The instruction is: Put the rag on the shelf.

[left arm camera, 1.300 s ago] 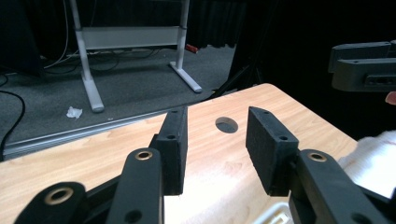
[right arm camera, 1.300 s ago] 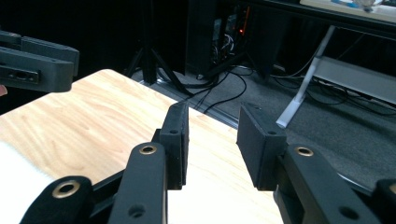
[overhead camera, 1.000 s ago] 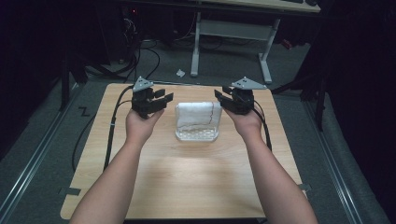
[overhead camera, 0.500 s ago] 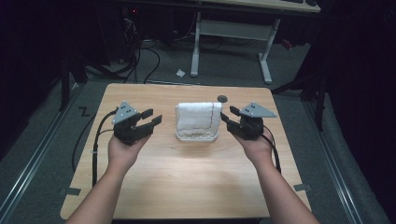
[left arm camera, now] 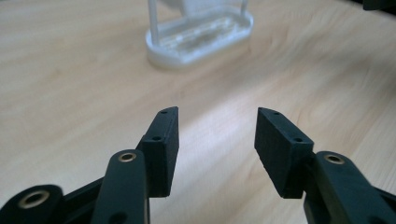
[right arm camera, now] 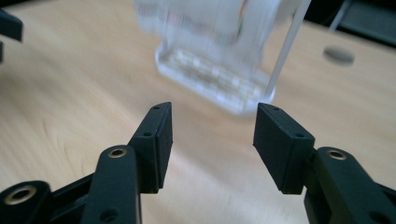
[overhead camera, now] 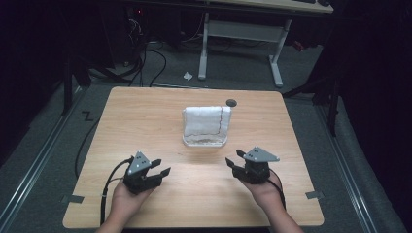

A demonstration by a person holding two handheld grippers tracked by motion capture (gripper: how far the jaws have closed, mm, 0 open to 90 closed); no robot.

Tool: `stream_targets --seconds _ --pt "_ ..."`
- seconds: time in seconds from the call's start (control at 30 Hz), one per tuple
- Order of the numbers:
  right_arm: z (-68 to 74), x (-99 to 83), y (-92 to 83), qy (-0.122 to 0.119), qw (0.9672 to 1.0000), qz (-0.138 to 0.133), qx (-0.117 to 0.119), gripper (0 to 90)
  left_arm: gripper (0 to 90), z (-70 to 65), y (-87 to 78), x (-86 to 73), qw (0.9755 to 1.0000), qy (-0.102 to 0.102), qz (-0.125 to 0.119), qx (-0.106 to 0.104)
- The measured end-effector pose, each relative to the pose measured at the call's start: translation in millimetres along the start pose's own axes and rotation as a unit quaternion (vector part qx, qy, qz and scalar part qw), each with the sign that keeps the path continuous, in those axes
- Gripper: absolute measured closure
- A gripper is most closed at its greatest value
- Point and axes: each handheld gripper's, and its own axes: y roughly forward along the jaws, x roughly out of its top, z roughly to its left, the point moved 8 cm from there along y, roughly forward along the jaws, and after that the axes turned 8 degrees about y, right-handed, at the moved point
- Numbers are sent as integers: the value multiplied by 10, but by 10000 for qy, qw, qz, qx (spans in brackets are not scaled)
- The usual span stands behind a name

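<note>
A clear plastic holder (overhead camera: 205, 140) with an oval base stands upright near the middle of the wooden table (overhead camera: 145, 121), toward its far side. White cloth (overhead camera: 206, 120) with a thin red line down its right part fills it, rising above the base

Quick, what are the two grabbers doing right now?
Left gripper: open, holding nothing.
Right gripper: open, holding nothing.

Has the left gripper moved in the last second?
Yes. The left gripper has pulled back from beside the holder toward the table's near edge.
</note>
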Motion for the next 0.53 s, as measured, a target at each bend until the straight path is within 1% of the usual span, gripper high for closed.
stream_targets --seconds 0.03,0.07,0.1,0.13,0.17,0.2,0.23,0.27,0.3,0.33,0.37,0.4,0.47,0.53 --pt "5 -111 13 13 9999 94 -43 460 500 -31 21 -95 9999 -47 109 -40" --pt "10 -224 17 38 9999 136 -56 455 502 -72 41 -173 9996 -115 223 -123" --pt "9 -343 8 103 9998 116 -94 456 506 -123 59 -218 9991 -124 352 -198" --pt "8 -469 -5 128 9998 68 -107 481 498 -176 64 -231 9987 -10 438 -242" --pt "13 -584 -12 134 9997 202 -67 507 483 -228 63 -223 9986 157 434 -241" --pt "20 -628 -12 110 9991 415 28 480 473 -274 70 -217 9983 290 445 -242" --pt "6 -613 -28 -7 9993 364 6 489 467 -309 90 -210 9979 361 463 -271" --pt "-23 -593 -44 -62 9996 276 -51 487 464 -330 111 -205 9977 382 471 -306" --pt "-56 -589 -43 32 9996 270 -69 485 464 -340 131 -201 9977 358 473 -337" --pt "-82 -597 -32 186 9994 286 -49 483 465 -339 145 -201 9975 351 495 -354" --pt "-97 -612 -17 308 9990 317 -12 483 465 -334 154 -199 9977 339 489 -331" --pt "-107 -621 -5 338 9988 344 -28 481 464 -327 155 -199 9978 328 482 -326" --pt "-118 -628 7 246 9990 361 -71 479 464 -314 148 -211 9978 287 490 -352" --pt "-129 -637 11 300 9988 380 -31 477 455 -306 146 -217 9978 272 492 -359"
